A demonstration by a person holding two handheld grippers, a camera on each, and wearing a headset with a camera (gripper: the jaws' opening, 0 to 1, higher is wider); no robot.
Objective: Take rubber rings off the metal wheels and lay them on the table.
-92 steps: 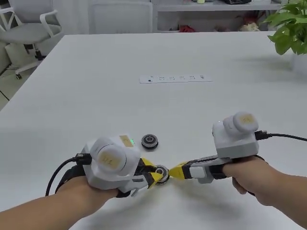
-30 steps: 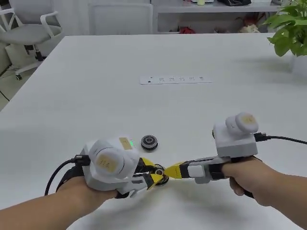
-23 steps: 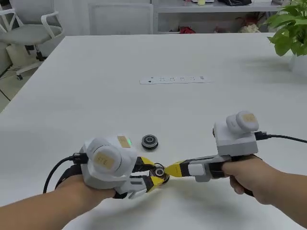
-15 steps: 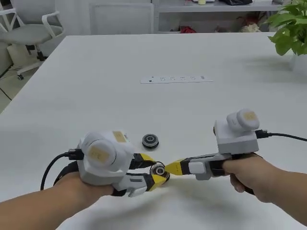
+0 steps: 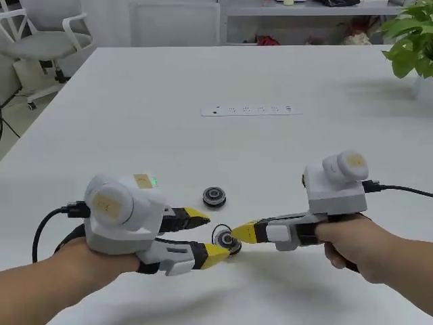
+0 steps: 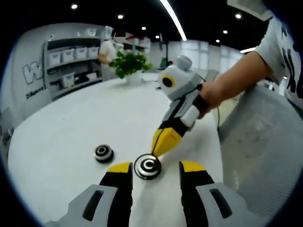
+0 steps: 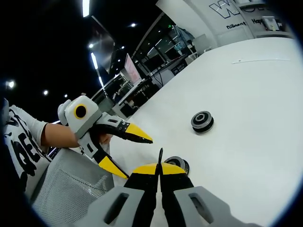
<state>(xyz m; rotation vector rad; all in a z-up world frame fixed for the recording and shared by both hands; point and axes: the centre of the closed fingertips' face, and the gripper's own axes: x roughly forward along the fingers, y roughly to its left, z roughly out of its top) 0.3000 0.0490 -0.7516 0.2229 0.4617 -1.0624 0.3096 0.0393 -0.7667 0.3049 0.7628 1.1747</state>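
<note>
Risk: left gripper (image 5: pixel 210 234) fingers wide, wheel (image 6: pixel 147 167) loose between them. The right gripper (image 7: pixel 160 166) fingers look pinched on its rubber ring (image 7: pixel 161 153); pulling now likely drags the wheel along.

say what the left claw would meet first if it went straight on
The near wheel: it lies between the tips of the open left claw. The tip of the right claw looks just behind it, though depth is unclear.

1. I'm looking at a white table (image 5: pixel 135 101).
2. A flat white power strip (image 5: pixel 246 110) lies mid-table.
3. One metal wheel (image 5: pixel 214 196) lies flat nearer me.
4. A second wheel (image 5: pixel 224 238) sits near it, closer still.
</note>
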